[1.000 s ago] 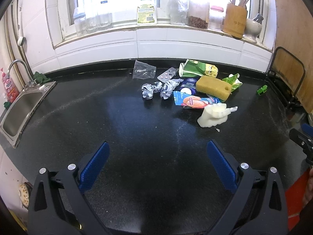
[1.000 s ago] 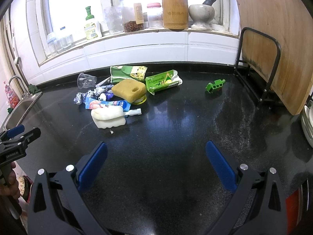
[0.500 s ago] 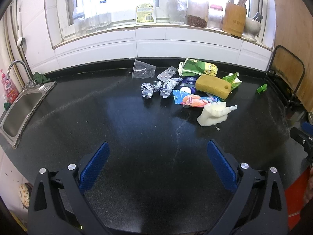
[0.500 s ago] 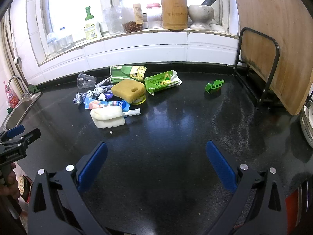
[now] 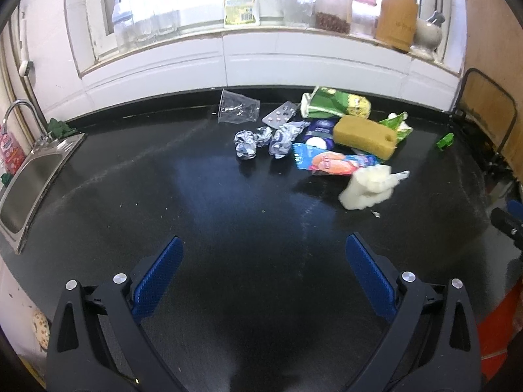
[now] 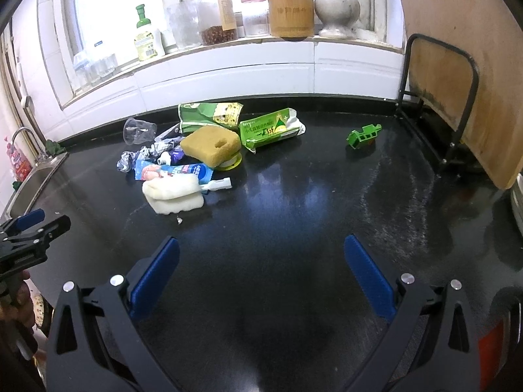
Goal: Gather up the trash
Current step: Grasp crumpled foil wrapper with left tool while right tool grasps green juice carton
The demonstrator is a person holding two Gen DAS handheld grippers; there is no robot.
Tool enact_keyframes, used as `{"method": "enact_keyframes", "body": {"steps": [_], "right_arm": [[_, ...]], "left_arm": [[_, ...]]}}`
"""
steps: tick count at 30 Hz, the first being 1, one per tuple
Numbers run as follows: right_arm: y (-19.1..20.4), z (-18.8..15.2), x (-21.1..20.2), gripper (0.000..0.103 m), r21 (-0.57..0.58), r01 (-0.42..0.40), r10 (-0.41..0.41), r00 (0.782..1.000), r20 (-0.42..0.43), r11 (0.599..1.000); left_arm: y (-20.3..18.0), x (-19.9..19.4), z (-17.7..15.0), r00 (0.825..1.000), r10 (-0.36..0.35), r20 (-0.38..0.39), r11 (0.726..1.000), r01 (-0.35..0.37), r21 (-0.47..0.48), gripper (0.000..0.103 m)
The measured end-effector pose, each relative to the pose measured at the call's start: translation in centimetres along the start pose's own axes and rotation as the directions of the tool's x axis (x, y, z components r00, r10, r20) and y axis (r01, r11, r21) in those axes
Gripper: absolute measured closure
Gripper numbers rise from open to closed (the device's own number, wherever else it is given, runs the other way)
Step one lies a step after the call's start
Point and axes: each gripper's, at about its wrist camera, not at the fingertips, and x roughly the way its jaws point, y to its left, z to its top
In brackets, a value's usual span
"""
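A heap of trash lies at the back of the black counter [image 5: 228,215]: a clear plastic cup [image 5: 238,111], a pill blister [image 5: 280,116], crumpled foil [image 5: 245,143], a blue wrapper [image 5: 330,161], green snack bags [image 5: 336,106], a yellow sponge [image 5: 364,136] and a white foam brush [image 5: 367,187]. The right wrist view shows the sponge [image 6: 210,145], the brush [image 6: 173,194] and a green packet [image 6: 269,129]. My left gripper [image 5: 261,277] is open and empty, well short of the heap. My right gripper [image 6: 261,274] is open and empty too.
A steel sink [image 5: 29,179] is set in the counter's left end. A green toy [image 6: 362,135] lies at the right, near a black wire rack [image 6: 438,104] holding a wooden board [image 6: 464,49]. Bottles, jars and a bamboo holder [image 6: 289,6] line the windowsill.
Both grippers have eased slightly back and up, staying open; the trash has not moved.
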Motion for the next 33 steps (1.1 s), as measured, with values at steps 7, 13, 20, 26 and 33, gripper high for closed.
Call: {"method": "enact_keyframes", "body": {"steps": [7,13,20,26,33], "right_arm": [[-1.9,3.8,4.3,0.006,0.049,-0.029,0.030,1.000,-0.009,0.998],[-3.7,10.5,11.2,0.006,0.158,-0.020,0.026,0.999,-0.031,0.987],[-5.7,15.1,20.7,0.006,0.410,-0.038,0.121,0.976,-0.179,0.911],[-5.6,15.1,24.9,0.021,0.504,-0.023,0.166,0.956,-0.241,0.863],[-3.8,15.2,23.9,0.077,0.428,-0.060,0.169,0.961,-0.220,0.902]], "left_arm": [[2.2,7.5,4.5,0.999,0.029,-0.041,0.998,-0.027,0.049,0.006],[3.9,15.1,8.9,0.995,-0.007,-0.102,0.999,0.010,0.033,0.007],[5.2,19.8,10.8,0.983,-0.091,-0.161,0.995,0.082,-0.063,0.007],[5.2,21.0,11.8,0.986,-0.093,-0.139,0.996,0.091,-0.016,0.021],[5.1,18.7,11.1,0.987,-0.106,-0.124,0.994,0.108,0.011,0.066]]}}
